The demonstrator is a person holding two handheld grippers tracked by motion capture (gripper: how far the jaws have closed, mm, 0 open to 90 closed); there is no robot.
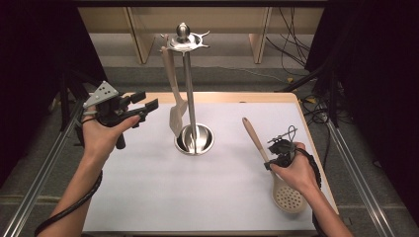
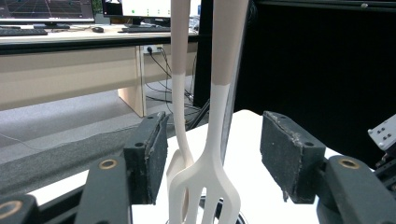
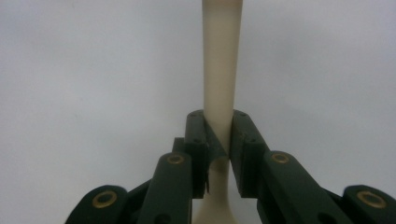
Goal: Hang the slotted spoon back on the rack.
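Right of the utensil stand [image 1: 190, 89], the right gripper [image 1: 276, 154] clamps the skimmer spoon [image 1: 276, 177] near the table edge [image 1: 316, 158]; the left gripper [image 1: 143, 109] gapes wide.

The perforated plastic skimmer spoon [image 1: 276, 168] is beige in its handle and paler cream at the round head, dotted with small dark holes. The slotted plastic spatula [image 1: 175, 106] hanging on the polished silver steel utensil stand [image 1: 190, 89] is 2-toned — tan handle, off-white blade. Both grippers are black — the left gripper [image 1: 146, 106] carries a grey plate, the right gripper [image 3: 218, 140] brass-coloured rivets. The table mat [image 1: 163, 187] is plain white, edged by light wood.
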